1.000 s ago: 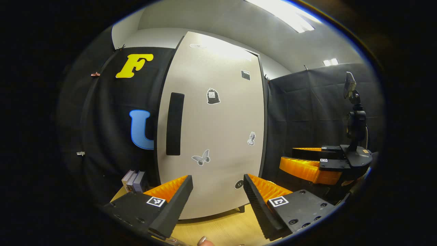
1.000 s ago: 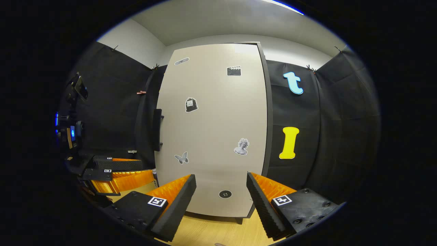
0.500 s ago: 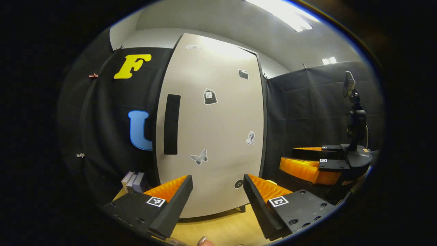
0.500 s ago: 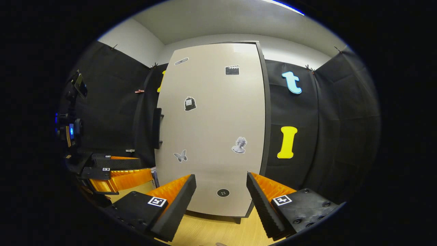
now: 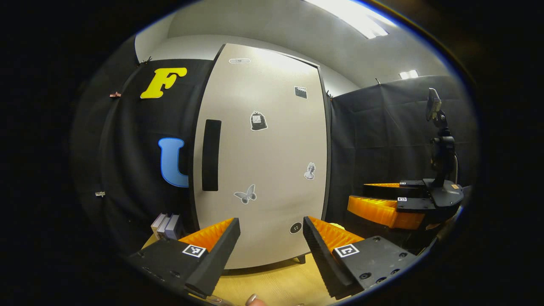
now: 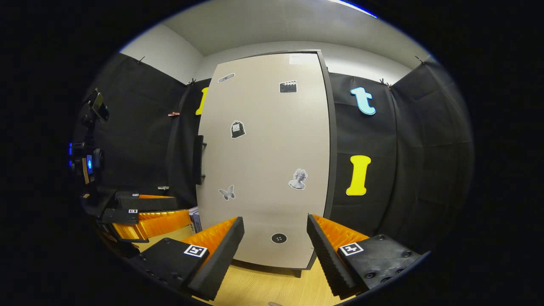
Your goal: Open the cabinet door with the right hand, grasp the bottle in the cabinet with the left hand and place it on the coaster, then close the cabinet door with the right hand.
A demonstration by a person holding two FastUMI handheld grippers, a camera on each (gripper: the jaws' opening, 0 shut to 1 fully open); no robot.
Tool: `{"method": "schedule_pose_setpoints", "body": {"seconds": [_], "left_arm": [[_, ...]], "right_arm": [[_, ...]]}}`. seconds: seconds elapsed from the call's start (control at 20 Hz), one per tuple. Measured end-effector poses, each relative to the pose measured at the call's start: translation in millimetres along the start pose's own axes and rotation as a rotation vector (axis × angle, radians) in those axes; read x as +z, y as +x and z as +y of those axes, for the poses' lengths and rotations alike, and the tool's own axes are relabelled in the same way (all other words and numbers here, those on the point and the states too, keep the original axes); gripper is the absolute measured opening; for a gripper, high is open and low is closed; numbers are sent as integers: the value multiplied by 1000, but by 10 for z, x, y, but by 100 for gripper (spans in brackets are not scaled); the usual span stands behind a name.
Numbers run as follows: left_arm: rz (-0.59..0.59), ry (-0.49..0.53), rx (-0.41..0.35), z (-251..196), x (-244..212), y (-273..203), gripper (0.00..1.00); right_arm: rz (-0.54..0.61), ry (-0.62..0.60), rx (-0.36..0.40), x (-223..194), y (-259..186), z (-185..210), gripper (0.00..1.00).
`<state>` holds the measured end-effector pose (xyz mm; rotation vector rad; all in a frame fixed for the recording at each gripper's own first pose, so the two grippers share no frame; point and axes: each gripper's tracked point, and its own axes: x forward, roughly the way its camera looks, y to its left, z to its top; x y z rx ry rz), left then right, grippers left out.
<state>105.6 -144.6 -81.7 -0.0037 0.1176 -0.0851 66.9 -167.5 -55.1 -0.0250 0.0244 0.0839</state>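
- Cabinet door [image 5: 272,161]: shut, directly ahead of both my grippers. In the right gripper view, the same door [image 6: 267,170] stands beyond and between the fingers. The bottle is hidden behind it; I cannot tell its exact place.
- Table [image 5: 276,284]: a wooden top beneath my left gripper's fingers, running up to the cabinet's foot.
- Left gripper [image 5: 271,238]: fingers spread apart, holding nothing, short of the door. In the right gripper view, this left gripper [image 6: 148,214] lies off to the left, lower than the handle.
- Right gripper [image 6: 275,238]: fingers spread apart, holding nothing, short of the door. In the left gripper view, it [image 5: 384,202] sits off to the right, its fingers lying level.
- Handle [image 5: 211,155]: a dark upright bar above my left gripper's left finger, near the door's left edge.
- Books [image 5: 166,226]: a small upright row left of the left finger, beside the cabinet.
- Stickers: a butterfly [image 5: 245,194] above the gap between the left gripper's fingers; a button [image 6: 278,238] between the right gripper's fingers.
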Motion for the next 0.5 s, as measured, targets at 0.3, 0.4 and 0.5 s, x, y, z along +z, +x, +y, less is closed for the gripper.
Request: {"method": "schedule_pose_setpoints", "body": {"seconds": [0.3,0.4,0.5], "left_arm": [[0,1,-10,-24,-3,-4,94],[-1,0,-11,-24,3,-11,94],[-2,0,-10,-22,-2,-18,94]], "right_arm": [[2,-5,0,6,-22,7,96],[3,-6,-2,11,-27,4,96],[2,-10,-7,11,-41,4,96]]}}
